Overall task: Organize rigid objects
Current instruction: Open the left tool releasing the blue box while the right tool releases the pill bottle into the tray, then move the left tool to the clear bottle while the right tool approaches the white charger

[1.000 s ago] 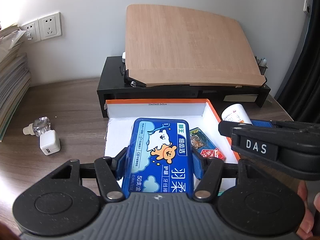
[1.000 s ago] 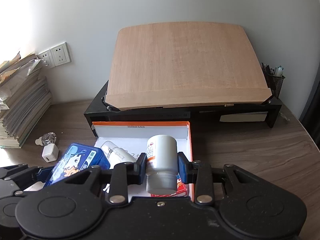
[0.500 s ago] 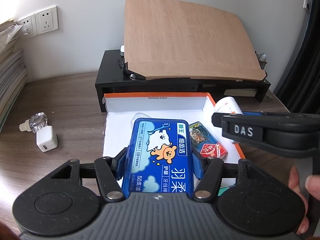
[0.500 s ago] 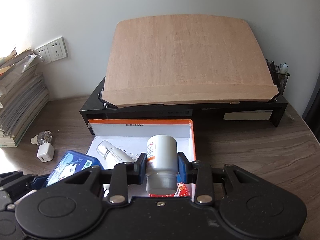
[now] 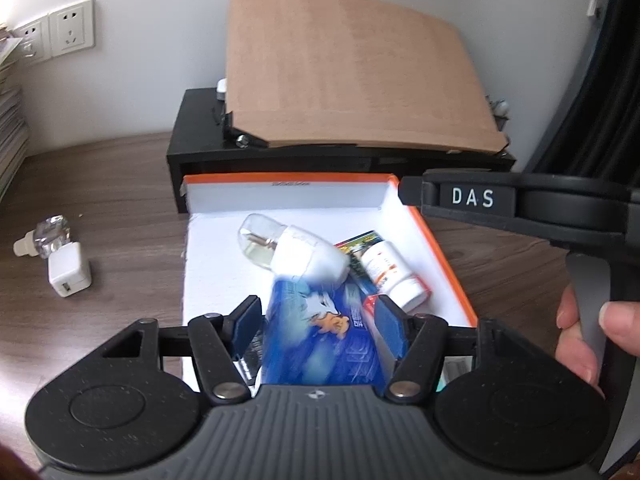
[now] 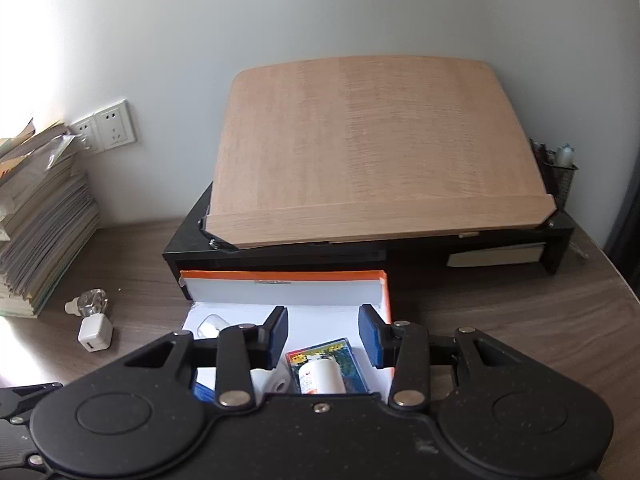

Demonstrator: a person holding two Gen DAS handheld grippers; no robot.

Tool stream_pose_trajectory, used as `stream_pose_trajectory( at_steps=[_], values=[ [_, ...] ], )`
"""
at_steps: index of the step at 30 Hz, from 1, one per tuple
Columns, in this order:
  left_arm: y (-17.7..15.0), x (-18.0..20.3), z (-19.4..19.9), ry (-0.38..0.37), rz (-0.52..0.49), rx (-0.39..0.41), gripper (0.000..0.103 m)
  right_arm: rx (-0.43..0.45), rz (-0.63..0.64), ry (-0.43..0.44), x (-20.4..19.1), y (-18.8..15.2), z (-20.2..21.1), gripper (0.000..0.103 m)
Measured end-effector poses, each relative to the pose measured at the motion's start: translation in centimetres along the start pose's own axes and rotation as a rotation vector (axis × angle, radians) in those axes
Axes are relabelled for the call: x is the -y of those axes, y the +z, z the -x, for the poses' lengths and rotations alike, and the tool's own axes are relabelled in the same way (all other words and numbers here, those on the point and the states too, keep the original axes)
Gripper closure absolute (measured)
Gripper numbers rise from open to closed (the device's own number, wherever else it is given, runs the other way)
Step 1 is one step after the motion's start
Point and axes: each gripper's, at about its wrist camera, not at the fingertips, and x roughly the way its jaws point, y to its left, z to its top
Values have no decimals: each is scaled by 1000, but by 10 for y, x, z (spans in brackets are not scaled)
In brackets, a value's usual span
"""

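An orange box (image 5: pixel 288 178) with a white inside sits on the desk in front of a black stand. My left gripper (image 5: pixel 320 328) hangs over its near end. The blue floss-pick box (image 5: pixel 320 340) is blurred and sits low between the jaws, with a gap at the left pad. In the box lie a clear bottle with a white cap (image 5: pixel 288 252), a colourful pack (image 5: pixel 360 240) and a white pill bottle (image 5: pixel 390 276). My right gripper (image 6: pixel 323 336) is opening with nothing between its jaws. The pill bottle (image 6: pixel 322 376) lies below it on the colourful pack (image 6: pixel 344 360).
A white charger cube (image 5: pixel 68 268) and a clear stopper (image 5: pixel 48 234) lie on the desk left of the box. A tilted wooden board (image 6: pixel 372 148) rests on the black stand (image 6: pixel 192 252). Books (image 6: pixel 40 232) are stacked at far left. A hand (image 5: pixel 584 328) holds the right gripper's handle.
The right jaws let go of the white pill bottle, which now lies in the orange box. The blue box has slipped lower between the left jaws and shows blurred.
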Motion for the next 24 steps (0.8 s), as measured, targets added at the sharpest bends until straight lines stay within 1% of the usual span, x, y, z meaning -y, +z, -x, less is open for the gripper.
stream_pose_trajectory(
  at_steps=[3,6,9,12,14,17,20,24],
  values=[
    [0,-1,4,-17,-1,13,39,12,-11,-20,0,0,8,54],
    [0,-5,10,-21,21,28,39,28,-7,-30,-4,-1,17,51],
    [1,-13,17,-7,41,44,39,38,2,-31,-12,-2,24,47],
    [0,-27,25,14,68,57,39,35,7,-27,-23,-3,28,40],
    [-1,-39,30,30,89,63,38,36,10,-18,-32,-5,29,35],
    [-4,-62,37,65,127,68,35,24,31,1,-51,-8,28,35],
    [-9,-88,45,106,171,67,35,5,54,28,-72,-12,25,32],
    [-15,-130,56,179,224,68,34,-23,103,82,-109,-18,14,29]
  ],
)
